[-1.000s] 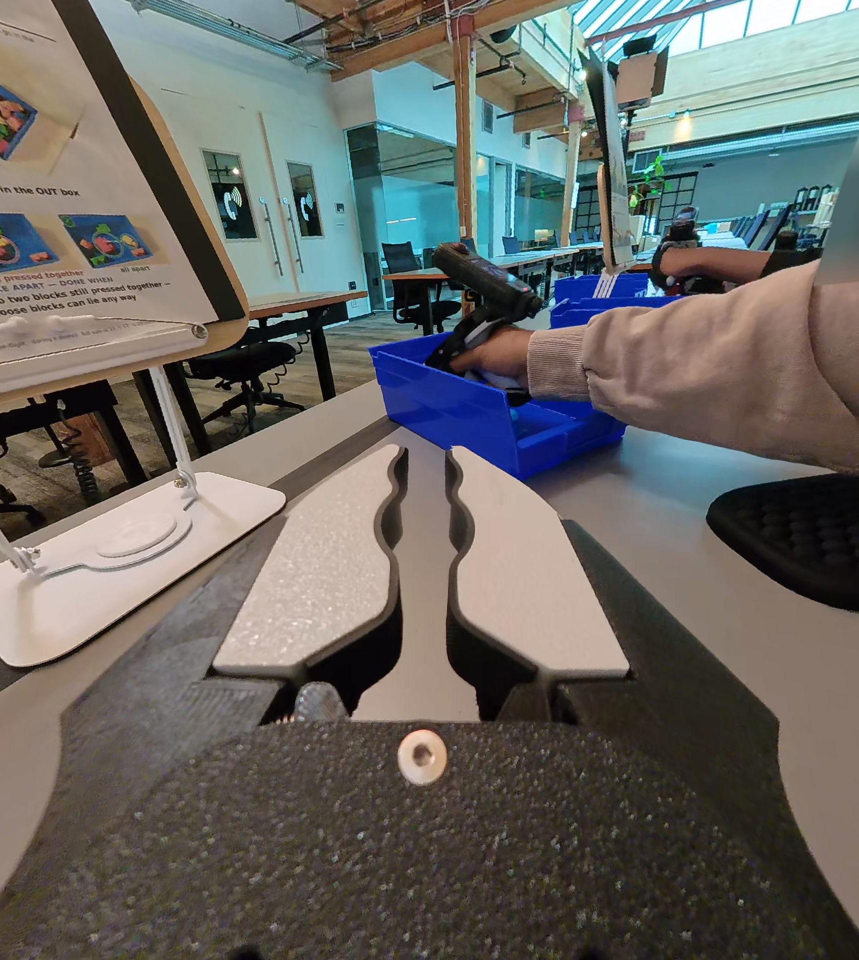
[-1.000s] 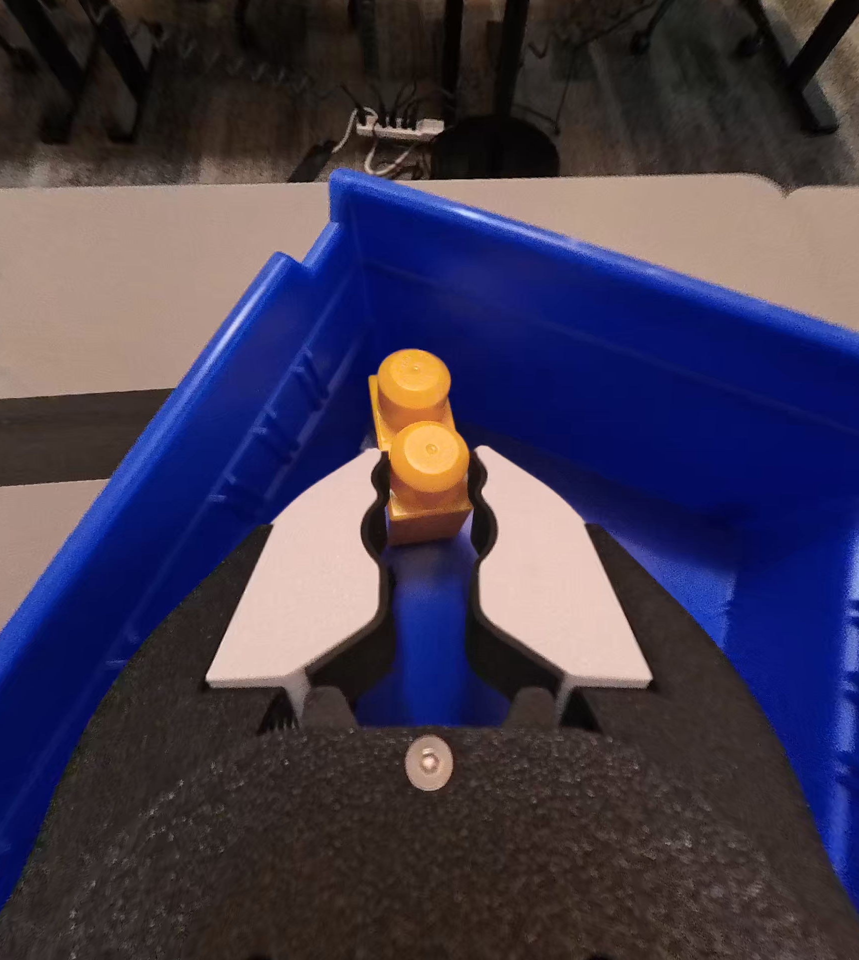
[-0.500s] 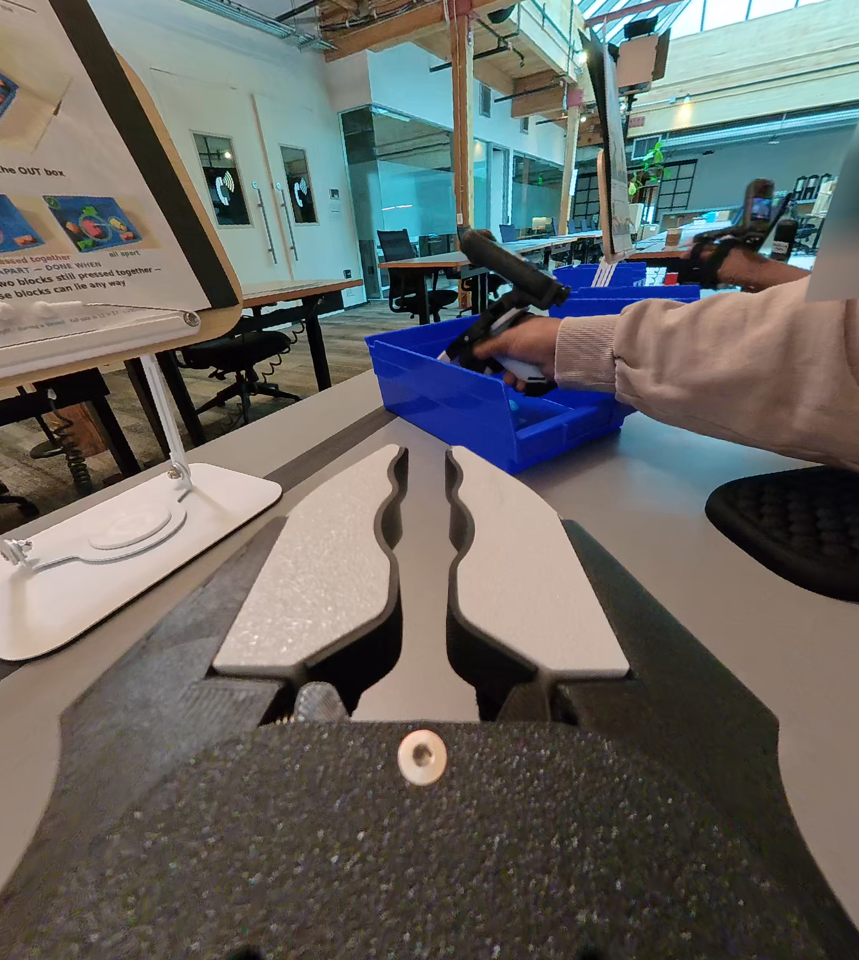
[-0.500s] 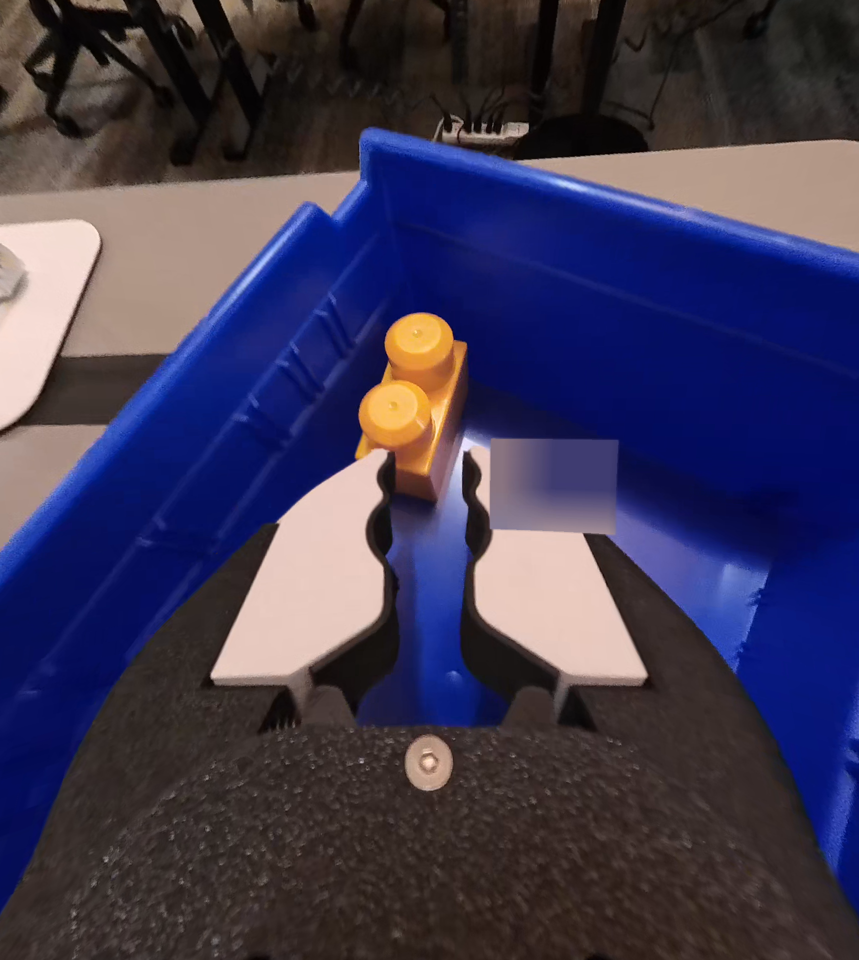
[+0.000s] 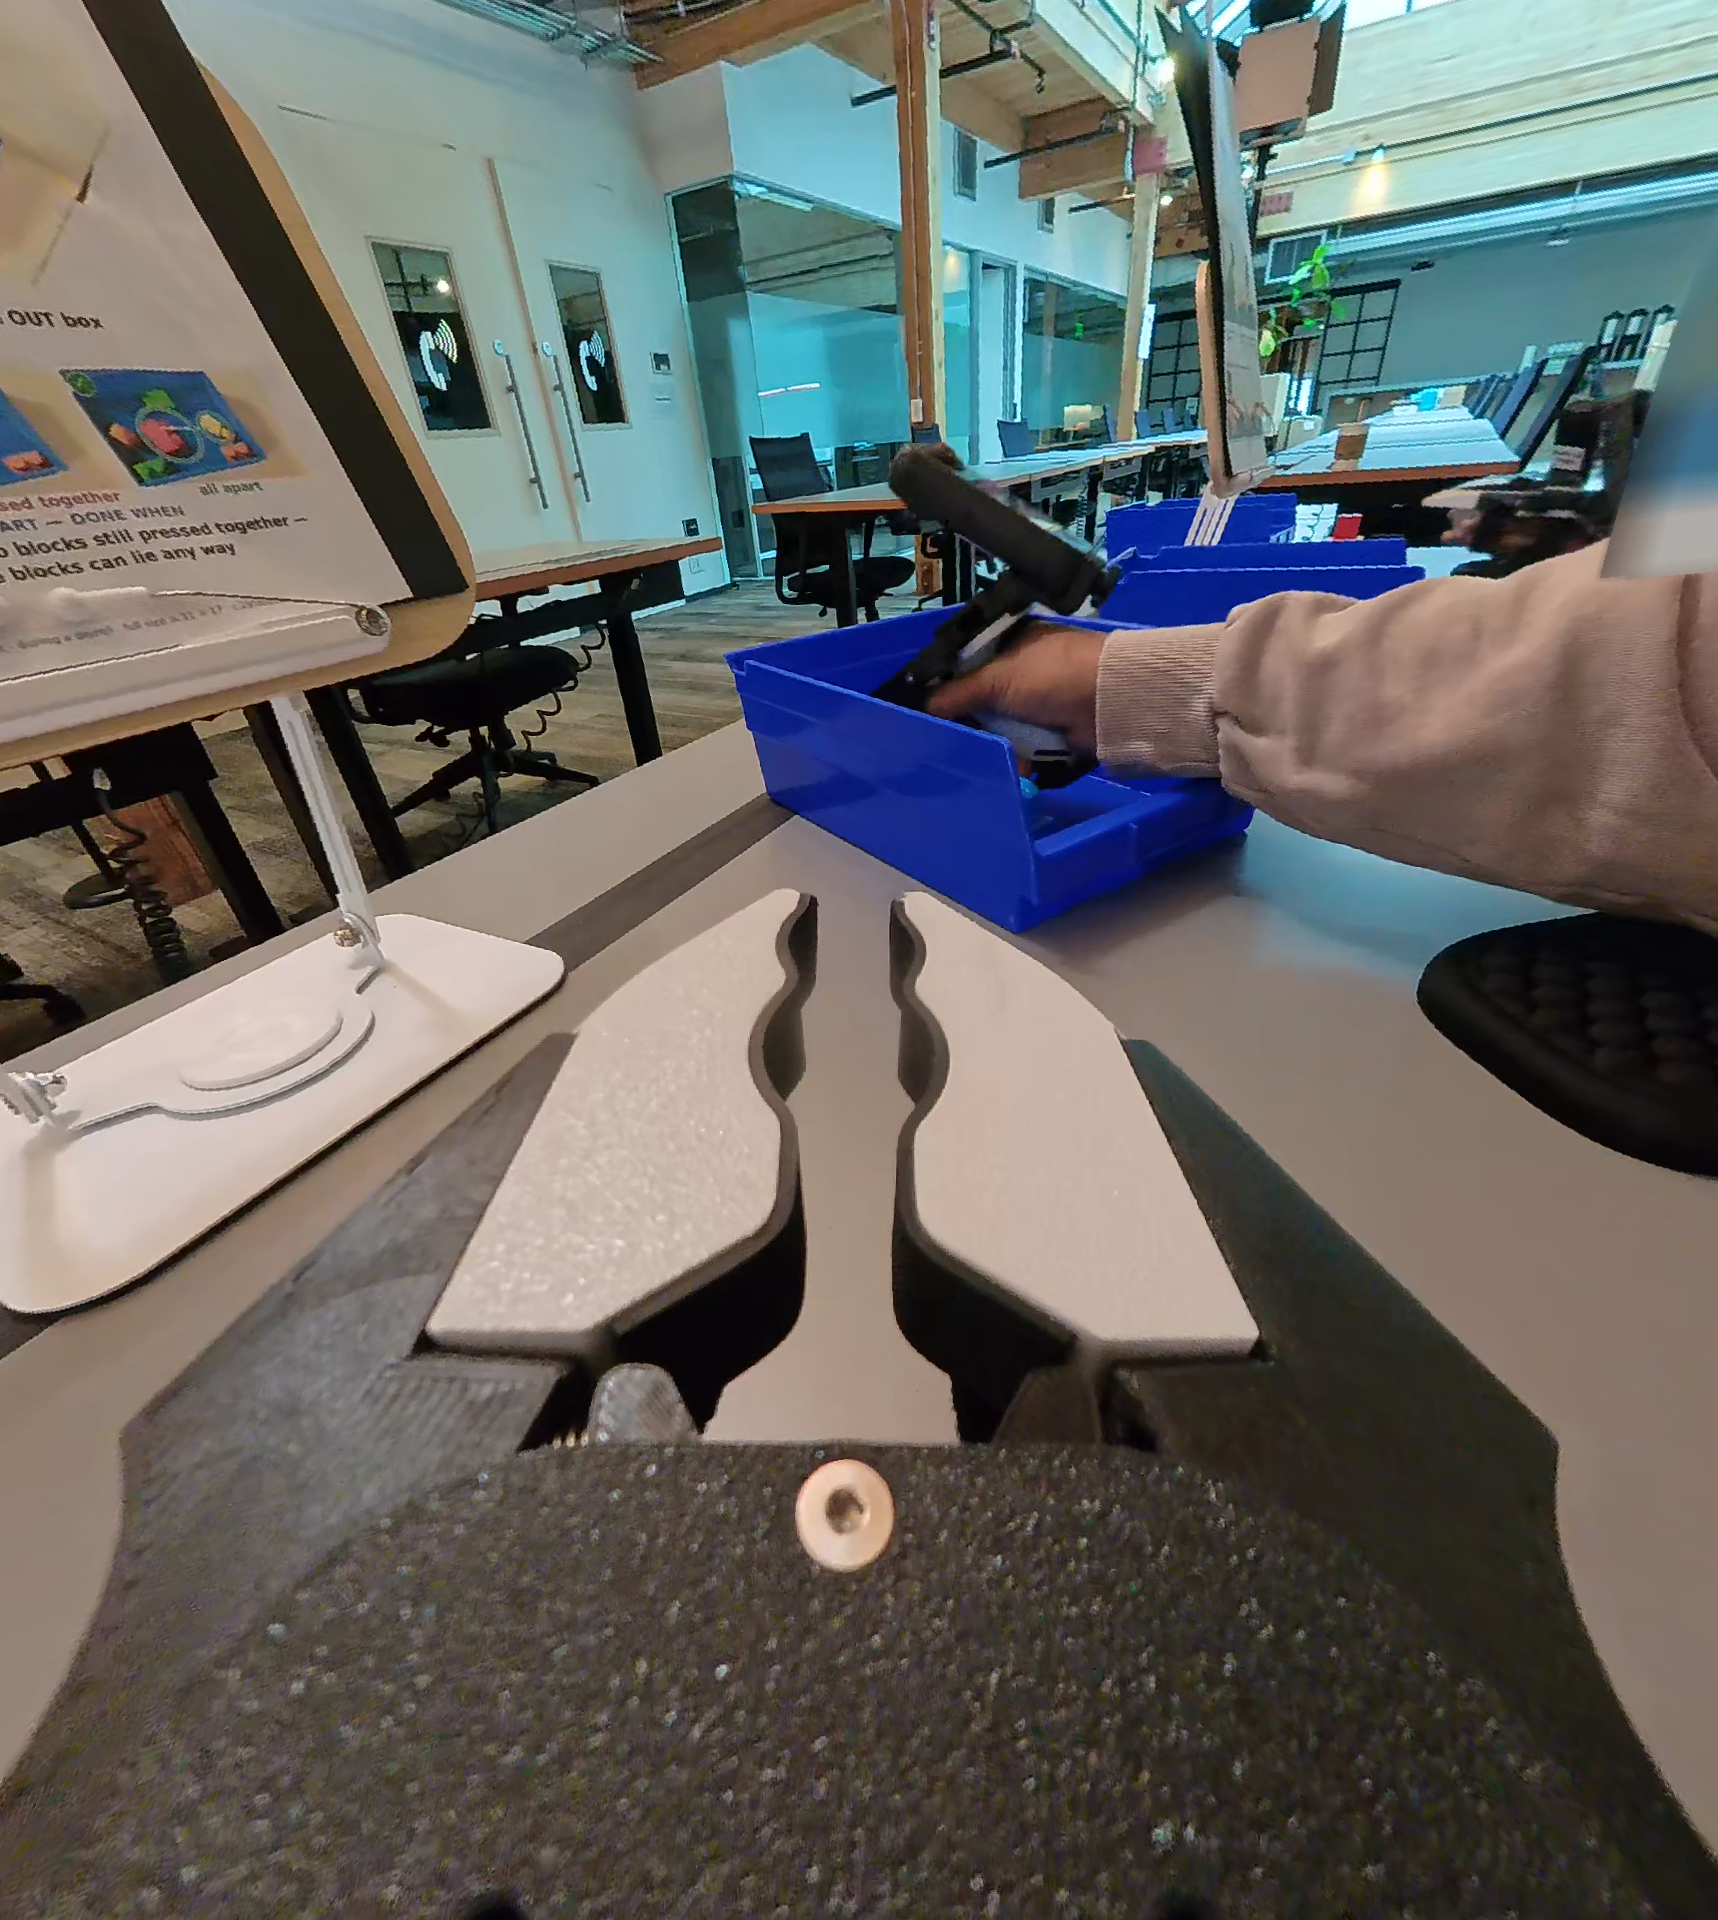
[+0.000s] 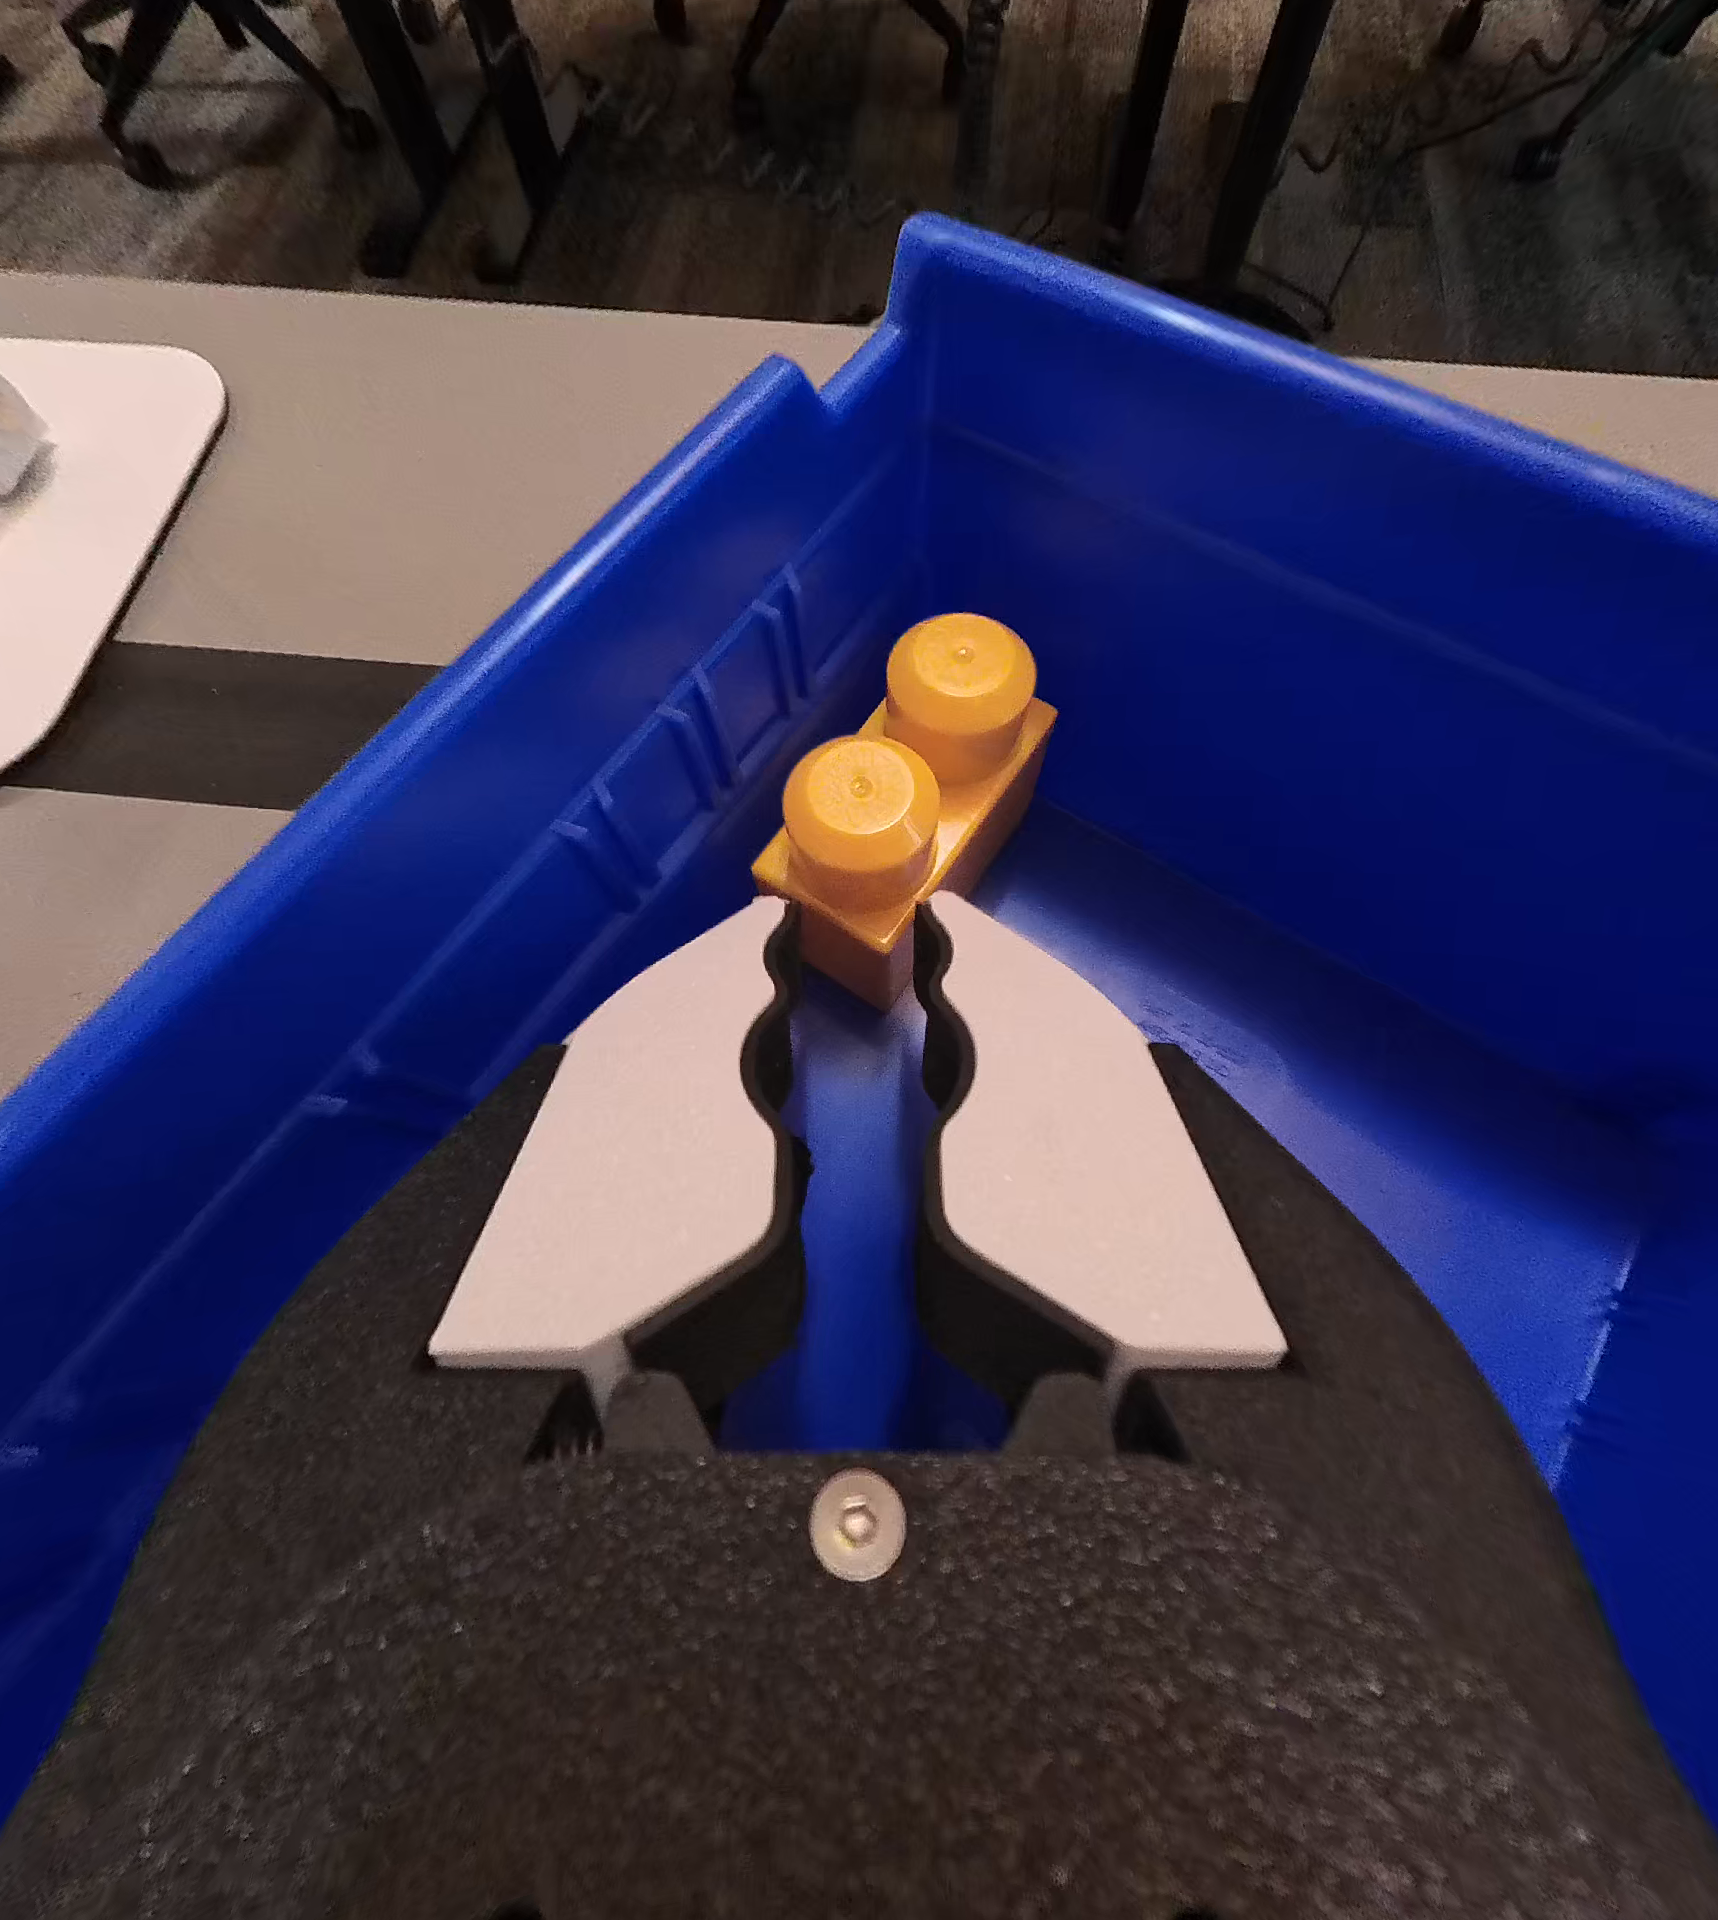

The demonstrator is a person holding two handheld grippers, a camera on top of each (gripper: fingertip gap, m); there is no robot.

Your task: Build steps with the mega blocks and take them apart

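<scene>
An orange two-stud mega block [image 6: 912, 790] is in the far left corner of the blue bin [image 6: 1354, 582]. My right gripper [image 6: 855, 920] is inside the bin, and its fingertips [image 6: 720, 966] are closed on the block's near end. The block is turned slightly to the right. The right gripper's handle [image 5: 1000, 540] and the hand holding it also show in the left wrist view, over the blue bin [image 5: 917, 800]. My left gripper [image 5: 850, 920] rests low over the grey table [image 5: 1250, 997], empty, with a narrow gap between its fingers.
A white stand base [image 5: 211, 1081] holding an instruction sheet [image 5: 107, 343] is to the left; the base also shows in the right wrist view [image 6: 34, 540]. A black dimpled pad [image 5: 1644, 1049] lies to the right. A sleeved arm [image 5: 1509, 748] crosses above the table. More blue bins [image 5: 1250, 571] stand behind.
The right gripper has swung round in the bin and its fingers have narrowed. The orange block now sits at the fingertips, turned, rather than deep between them. The left gripper stayed put.
</scene>
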